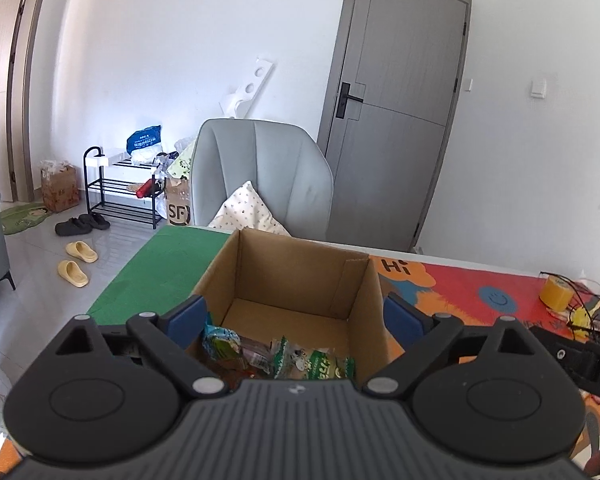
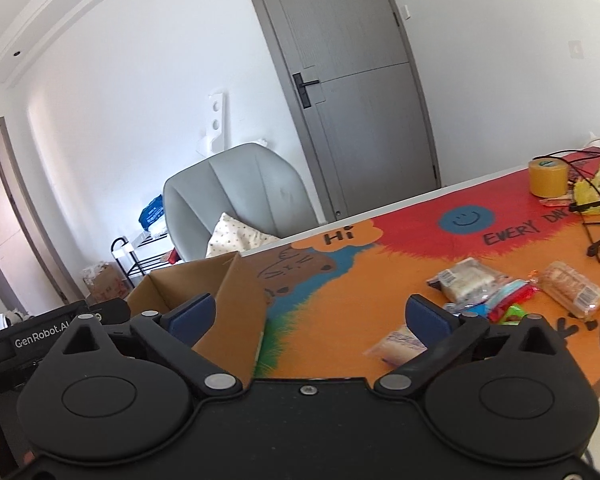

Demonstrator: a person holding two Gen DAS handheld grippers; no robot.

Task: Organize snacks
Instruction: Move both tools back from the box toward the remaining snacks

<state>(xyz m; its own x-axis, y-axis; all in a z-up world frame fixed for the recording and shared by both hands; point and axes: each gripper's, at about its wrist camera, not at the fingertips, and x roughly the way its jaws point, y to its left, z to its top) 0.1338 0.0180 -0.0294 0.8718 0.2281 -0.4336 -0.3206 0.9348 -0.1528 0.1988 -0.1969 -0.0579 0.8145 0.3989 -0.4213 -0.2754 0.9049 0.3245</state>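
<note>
In the left wrist view, the left gripper (image 1: 296,314) fills the lower frame, matte black with ribbed grey plastic at its base and blue rubbery pads (image 1: 188,314) on its fingers. Its jaws stand wide apart, holding nothing, one on either side of an open cardboard box (image 1: 296,276) at the frame's centre. The box is plain brown corrugated card, rectangular, with upright walls. Crinkly green and clear snack packets (image 1: 284,360) lie in its near bottom corner.

In the right wrist view, the right gripper (image 2: 312,318) occupies the lower frame, smooth black plastic, blue-padded, jaws also wide apart and empty. The box sits at centre left. At centre right, loose wrapped snacks (image 2: 480,284) lie scattered on a glossy cartoon-printed mat (image 2: 380,264) in orange, red and blue: shiny clear wrappers, a rectangular biscuit pack (image 2: 574,290), and a pale pouch (image 2: 400,344) just beside the right finger. A yellow cylindrical tape roll (image 2: 548,178) stands at upper right. A grey padded armchair (image 2: 236,188) with a spotted cushion sits behind the table.
</note>
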